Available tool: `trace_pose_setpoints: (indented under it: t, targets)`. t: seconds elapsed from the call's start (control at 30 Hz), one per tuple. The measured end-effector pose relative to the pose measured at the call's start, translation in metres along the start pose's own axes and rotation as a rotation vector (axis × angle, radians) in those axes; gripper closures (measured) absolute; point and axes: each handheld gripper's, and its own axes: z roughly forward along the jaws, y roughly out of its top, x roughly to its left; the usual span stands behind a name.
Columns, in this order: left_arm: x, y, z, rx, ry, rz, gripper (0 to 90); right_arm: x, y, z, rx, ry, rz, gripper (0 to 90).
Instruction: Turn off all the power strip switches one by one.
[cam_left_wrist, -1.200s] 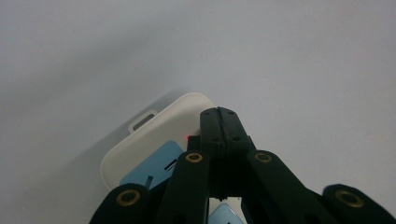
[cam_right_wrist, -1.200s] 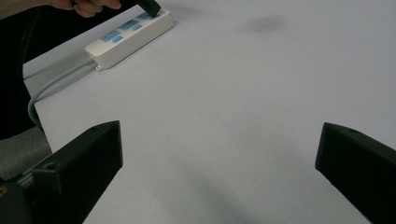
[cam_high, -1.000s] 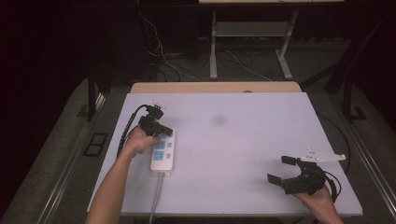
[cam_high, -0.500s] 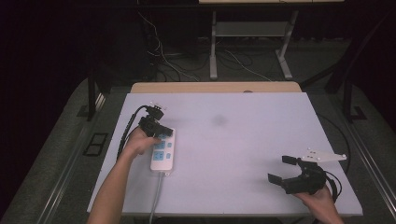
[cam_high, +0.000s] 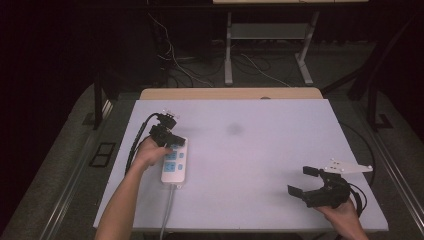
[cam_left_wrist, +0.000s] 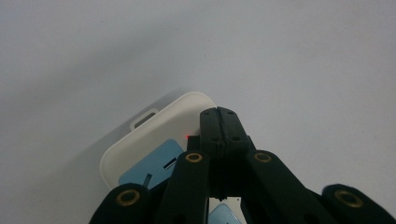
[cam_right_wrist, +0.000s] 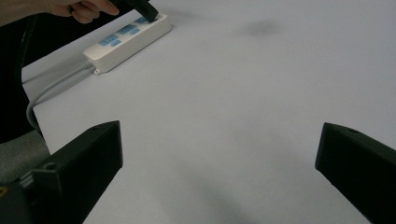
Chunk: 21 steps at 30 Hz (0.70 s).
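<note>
A white power strip (cam_high: 173, 162) with blue sockets lies on the left part of the table, its grey cable (cam_high: 166, 210) running off the near edge. My left gripper (cam_high: 172, 141) is shut, and its tip rests on the far end of the strip. In the left gripper view the closed jaws (cam_left_wrist: 219, 116) sit over the power strip (cam_left_wrist: 154, 135), next to a small red light (cam_left_wrist: 188, 136). My right gripper (cam_high: 301, 180) stands open near the front right corner with nothing between its fingers. The right gripper view shows the power strip (cam_right_wrist: 126, 37) far off, with the left gripper (cam_right_wrist: 147, 11) on it.
The table (cam_high: 260, 150) has a pale top with a faint dark smudge (cam_high: 233, 129) near its middle. Beyond the far edge are a wooden strip (cam_high: 230, 93), desk legs and loose cables on the floor. A black cable (cam_high: 137, 142) trails from the left gripper.
</note>
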Motion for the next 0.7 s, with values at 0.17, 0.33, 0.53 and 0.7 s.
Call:
trace_pose_setpoints:
  t: [0.17, 0.33, 0.53, 0.7]
  targets:
    - [0.003, -0.001, -0.007, -0.008, 0.011, -0.012, 89.0, -0.001, 0.0, 0.0, -0.001, 0.0, 0.0, 0.5]
    - [0.005, -0.003, -0.018, -0.051, 0.021, -0.02, 89.0, -0.002, 0.0, 0.0, -0.005, -0.003, 0.005, 0.5]
    - [0.005, -0.01, -0.036, -0.159, 0.012, -0.03, 85.2, -0.002, 0.0, 0.0, -0.006, -0.001, 0.004, 0.5]
    - [-0.004, -0.02, -0.05, -0.236, -0.011, -0.007, 78.5, -0.001, 0.0, 0.0, -0.006, 0.002, 0.007, 0.5]
